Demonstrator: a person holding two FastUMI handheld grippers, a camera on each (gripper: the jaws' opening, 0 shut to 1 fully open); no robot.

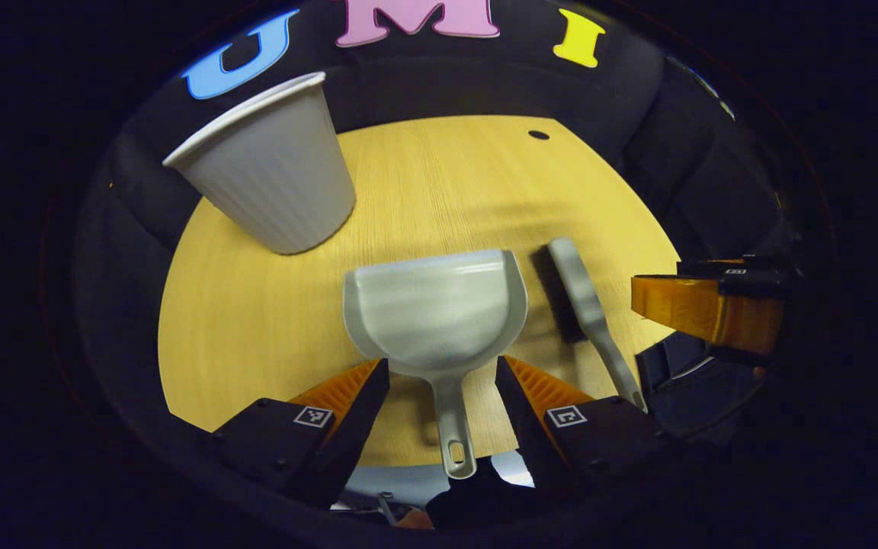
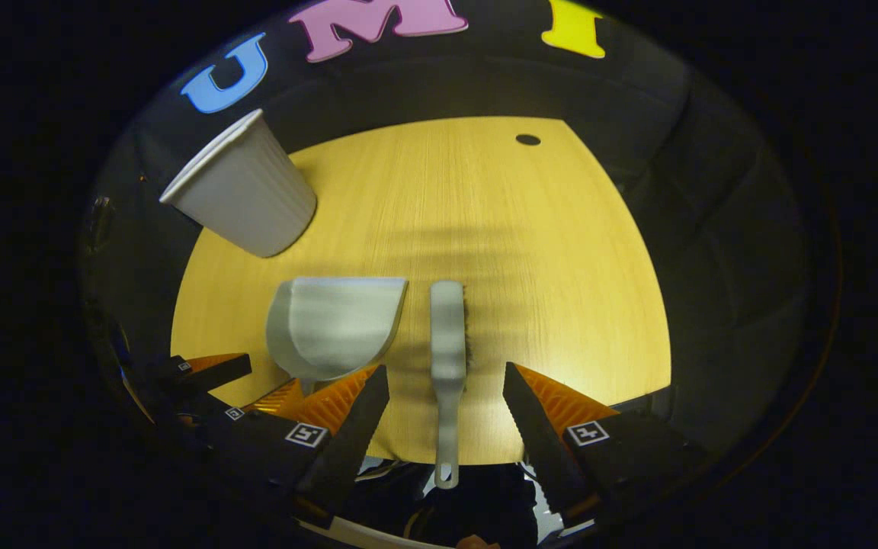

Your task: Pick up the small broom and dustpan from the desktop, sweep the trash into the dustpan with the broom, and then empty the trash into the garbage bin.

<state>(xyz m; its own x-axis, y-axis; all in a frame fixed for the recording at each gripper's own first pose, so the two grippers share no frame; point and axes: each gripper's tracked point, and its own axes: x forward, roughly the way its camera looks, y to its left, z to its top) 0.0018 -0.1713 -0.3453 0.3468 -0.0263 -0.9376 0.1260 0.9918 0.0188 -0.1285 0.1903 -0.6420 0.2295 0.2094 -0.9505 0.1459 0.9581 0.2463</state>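
A grey dustpan (image 1: 435, 313) lies flat on the wooden desktop (image 1: 439, 175), handle toward me. My left gripper (image 1: 443, 370) is open, its fingers on either side of the dustpan's handle, not touching it. Just right of the pan lies the small grey broom (image 1: 588, 305), bristles facing the pan. In the right gripper view the broom (image 2: 448, 351) lies straight ahead with its handle between the fingers of my open right gripper (image 2: 447, 381). The dustpan (image 2: 332, 324) sits left of it. The left gripper (image 2: 203, 381) shows at the lower left there, the right gripper (image 1: 706, 305) at the right edge of the left gripper view.
A white ribbed garbage bin (image 1: 271, 171) stands at the desk's far left corner, also seen as the bin (image 2: 245, 191) in the right gripper view. A small dark hole (image 1: 538, 135) marks the far desk edge. Black cloth walls surround the desk.
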